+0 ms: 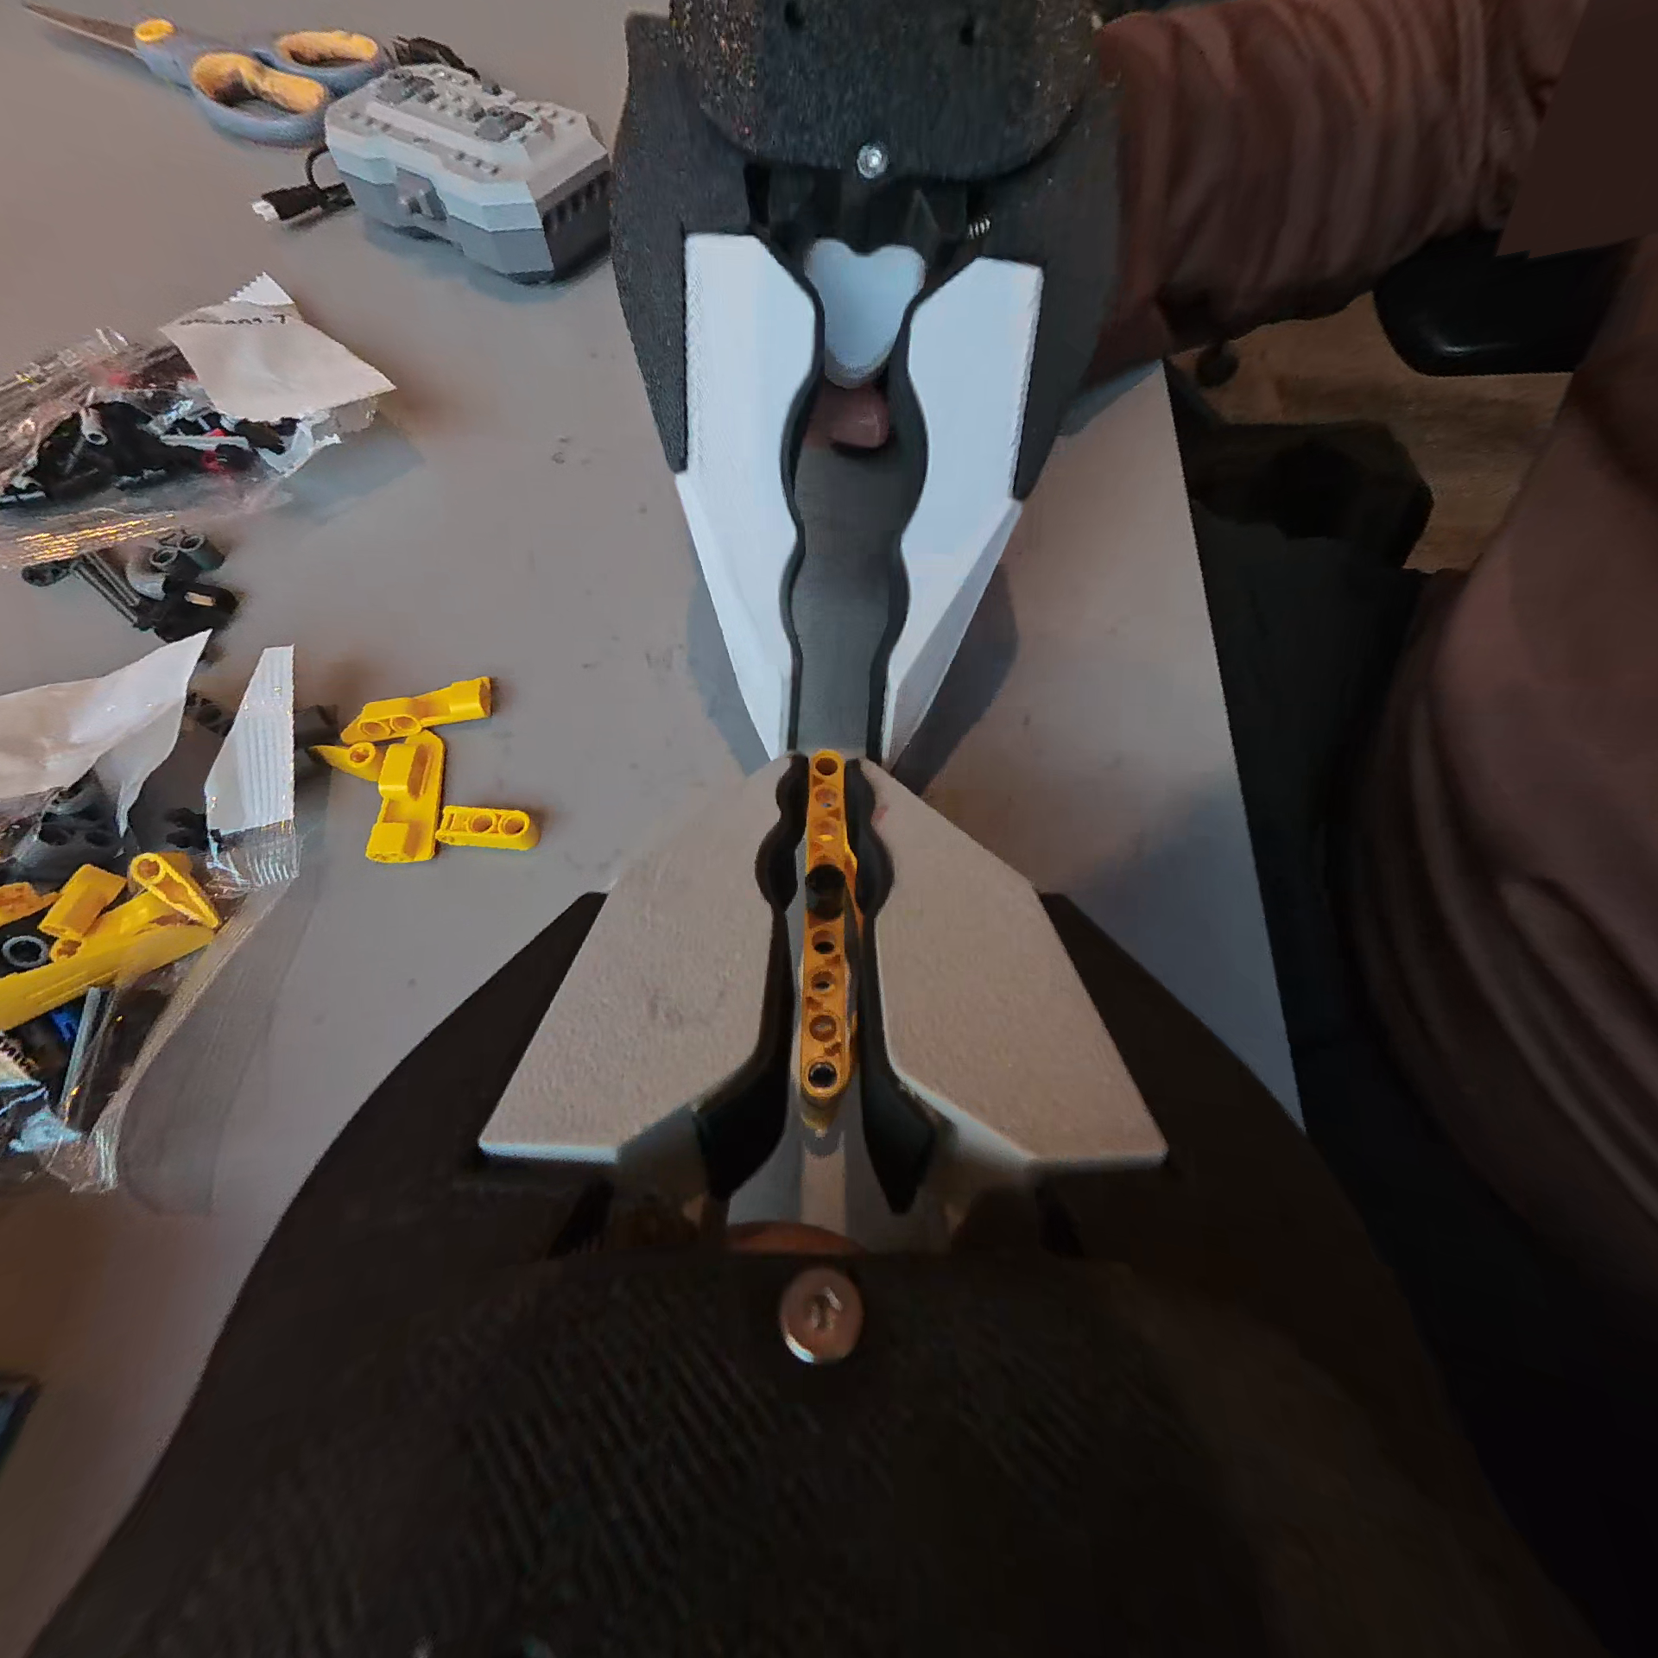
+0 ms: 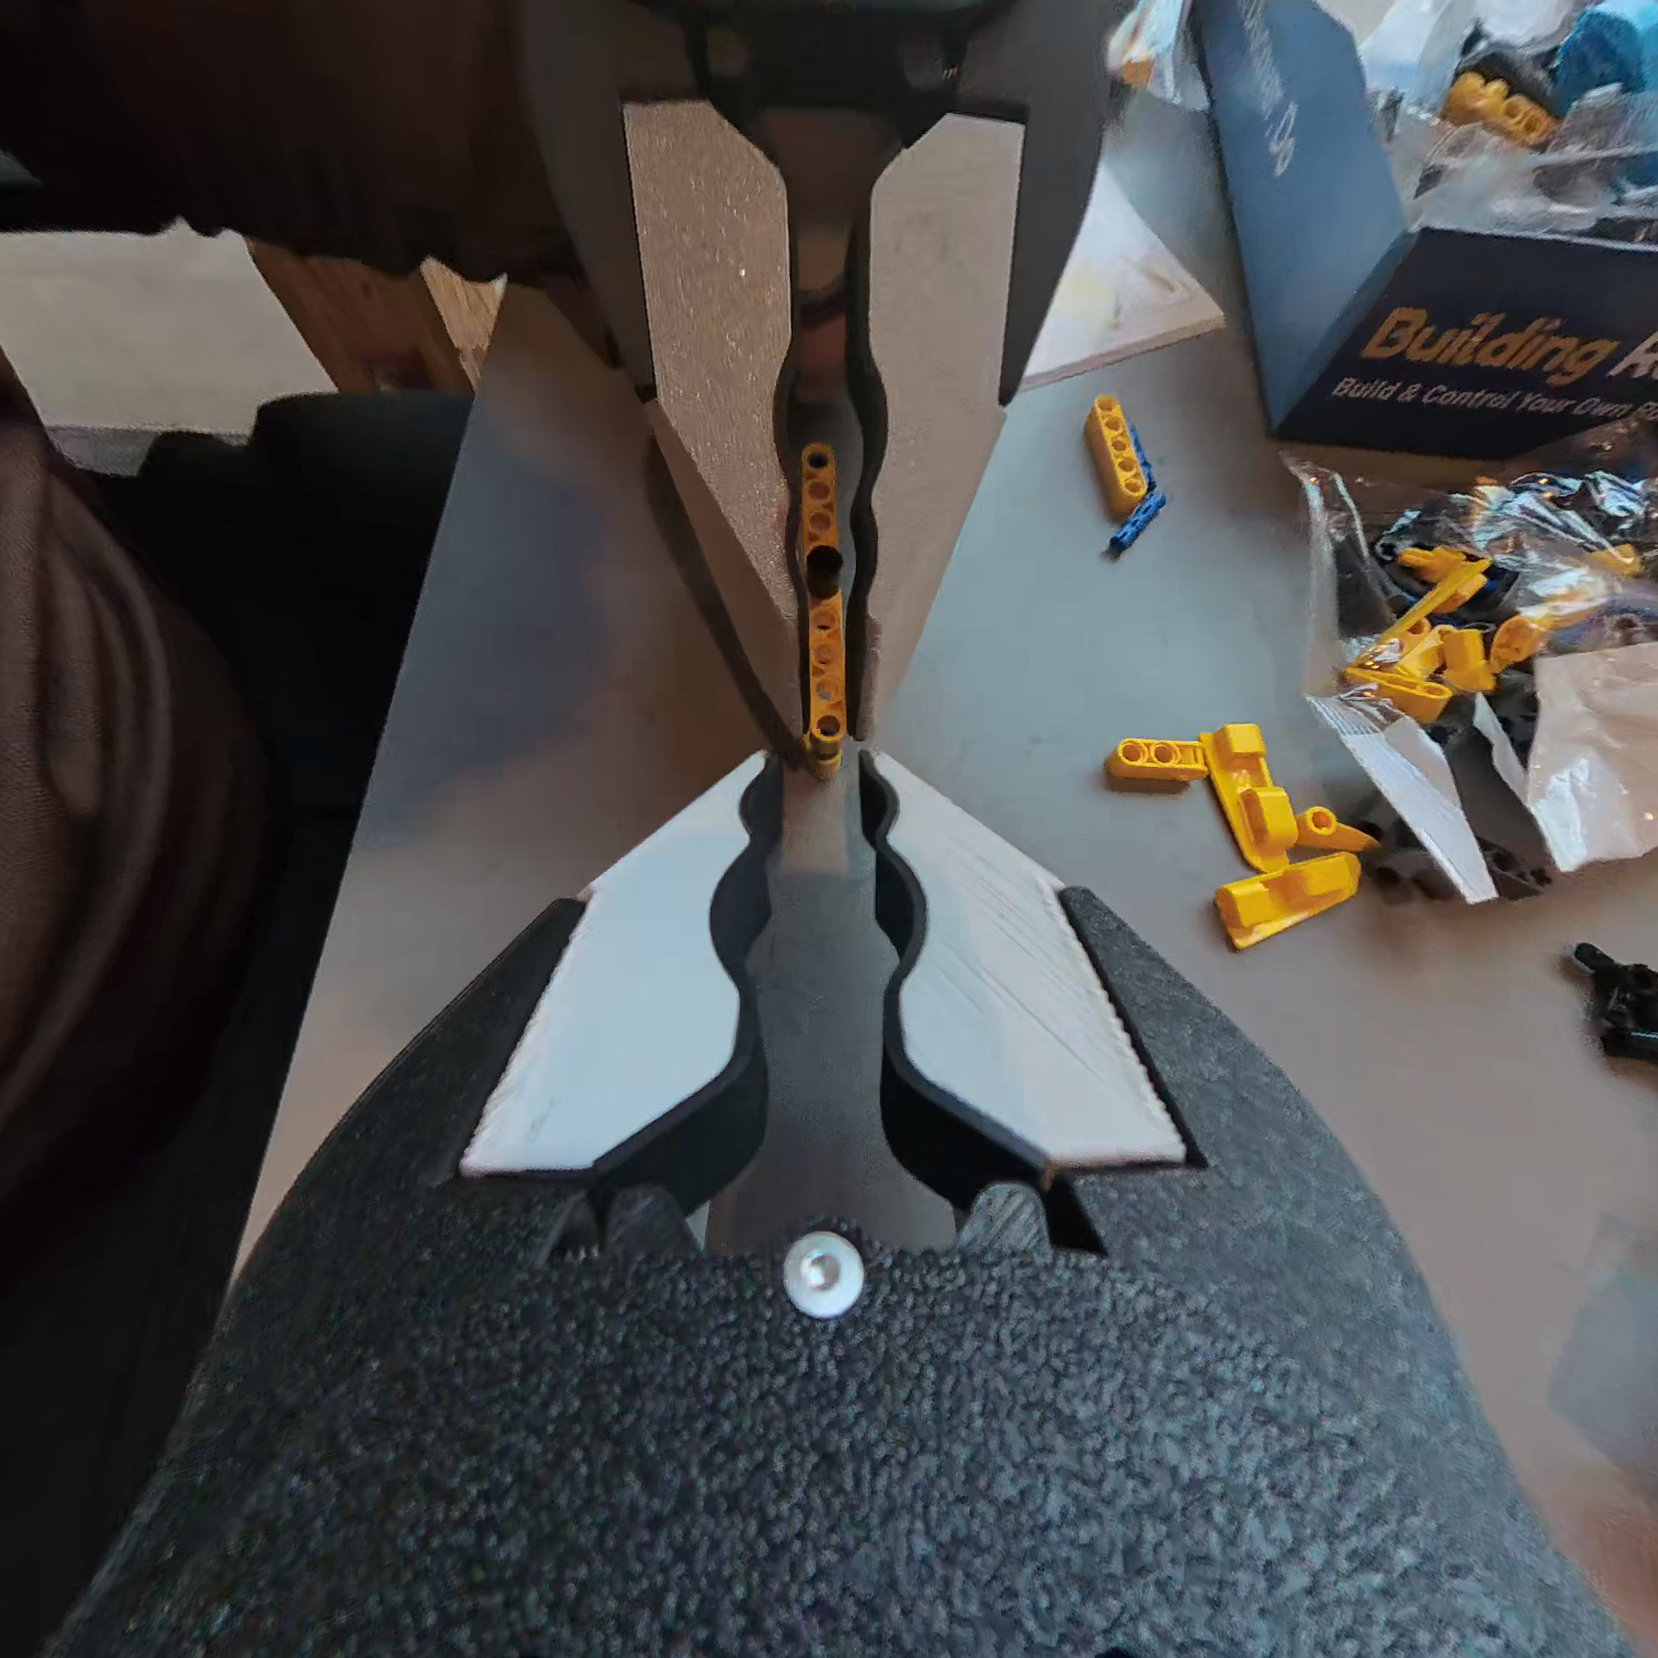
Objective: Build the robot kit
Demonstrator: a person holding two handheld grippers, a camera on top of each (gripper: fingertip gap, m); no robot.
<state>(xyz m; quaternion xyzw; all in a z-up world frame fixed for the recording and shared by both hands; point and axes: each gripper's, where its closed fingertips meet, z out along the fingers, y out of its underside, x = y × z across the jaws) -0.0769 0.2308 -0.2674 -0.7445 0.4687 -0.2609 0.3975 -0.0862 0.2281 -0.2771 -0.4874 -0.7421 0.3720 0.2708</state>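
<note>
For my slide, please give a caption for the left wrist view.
Left gripper shut on a yellow holed beam, tip to tip with the right gripper, above a grey table.

The left gripper point(image 1: 826, 763) is clamping a long yellow perforated building beam point(image 1: 825, 933), its fingers closed on the beam's sides, the row of round holes facing up and a black pin point(image 1: 824, 884) sitting in one hole near the middle. The beam is pointing toward 12 o'clock, its far tip poking just past the fingertips. The right gripper point(image 2: 815, 763) is facing it head-on from 12 o'clock, jaws slightly parted, tips just beside the beam's end; contact is hard to judge.
</note>
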